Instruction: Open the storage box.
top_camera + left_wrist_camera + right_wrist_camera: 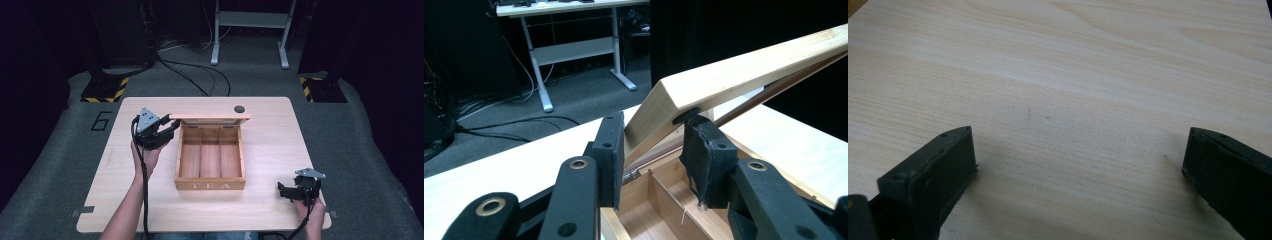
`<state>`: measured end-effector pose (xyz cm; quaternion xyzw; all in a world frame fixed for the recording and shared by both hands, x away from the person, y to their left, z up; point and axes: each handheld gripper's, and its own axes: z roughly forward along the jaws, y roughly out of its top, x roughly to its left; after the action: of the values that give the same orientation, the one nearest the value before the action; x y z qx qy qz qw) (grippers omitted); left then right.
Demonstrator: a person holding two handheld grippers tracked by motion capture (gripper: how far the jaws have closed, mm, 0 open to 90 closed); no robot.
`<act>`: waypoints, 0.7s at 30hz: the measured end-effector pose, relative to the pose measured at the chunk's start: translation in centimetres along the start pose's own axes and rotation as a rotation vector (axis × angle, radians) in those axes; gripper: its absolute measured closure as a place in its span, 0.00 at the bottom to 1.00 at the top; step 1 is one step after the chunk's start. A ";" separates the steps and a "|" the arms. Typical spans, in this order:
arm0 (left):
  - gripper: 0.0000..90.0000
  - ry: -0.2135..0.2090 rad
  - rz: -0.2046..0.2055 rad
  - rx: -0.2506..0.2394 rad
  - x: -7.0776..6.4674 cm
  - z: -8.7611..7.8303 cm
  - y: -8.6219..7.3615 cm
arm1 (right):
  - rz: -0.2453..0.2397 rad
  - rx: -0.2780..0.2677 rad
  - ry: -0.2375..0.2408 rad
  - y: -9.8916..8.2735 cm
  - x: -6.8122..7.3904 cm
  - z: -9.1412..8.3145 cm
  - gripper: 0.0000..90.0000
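Box: wooden tea box (210, 160) sitting mid-bench, "TEA" front facing the person; long axis running front to back in the high view, three long compartments running the same way.
Lid: lid (210, 118) standing raised at the far side, hinged along the back edge, its long axis lying L-R across the bench; in the left gripper view the lid (744, 75) is slanting up to the right, over the open box (659, 200).
L grip: left hand-held gripper (167, 129) sitting at the lid's left end, pointing right; jaws pinching the lid's corner edge, one pad either side (651, 145).
R grip: right hand-held gripper (285, 190) resting near the bench's front right corner, pointing left, well apart from the box; jaws spreading wide over bare wood (1078, 165), nothing btwn them.
Surface: light wood bench (280, 145), w/ a dark round hole (239, 108) near the far edge.
Room: dark; grey carpet (250, 75), black cables (200, 75) trailing across it, white desk frame (250, 30) at the back, yellow-black striped stand bases (105, 90) at both sides.
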<state>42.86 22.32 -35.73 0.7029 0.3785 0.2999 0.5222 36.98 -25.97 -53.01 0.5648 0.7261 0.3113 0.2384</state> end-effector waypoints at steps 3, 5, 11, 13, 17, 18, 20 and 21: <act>0.68 0.000 0.000 0.000 0.0 0.0 0.0 | 0.000 0.000 0.000 0.0 0.0 0.0 0.00; 0.68 0.000 0.000 0.000 0.0 0.0 0.0 | 0.000 0.000 0.000 0.0 0.0 0.0 0.00; 0.68 -0.001 0.001 0.002 0.0 0.0 0.0 | 0.000 0.000 0.000 0.0 0.0 0.0 0.00; 0.68 0.000 0.001 0.001 0.0 0.0 0.0 | 0.000 0.000 0.000 0.0 0.0 0.0 0.00; 0.68 -0.005 0.006 0.000 -0.2 -0.3 -0.4 | 0.000 0.000 0.000 0.0 0.0 0.0 0.00; 0.68 -0.003 0.007 -0.001 -0.3 -0.4 -0.5 | 0.000 0.000 0.000 0.0 0.0 0.0 0.00; 0.67 -0.003 0.008 -0.005 -0.5 -0.6 -0.9 | 0.000 0.000 0.000 0.0 0.0 0.0 0.00; 0.67 -0.004 0.007 -0.006 -0.6 -0.8 -1.1 | 0.000 0.000 0.000 0.0 0.0 0.0 0.00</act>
<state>41.66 22.35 -36.62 0.7034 0.3741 0.3012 0.5240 36.98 -25.97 -53.01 0.5648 0.7261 0.3114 0.2384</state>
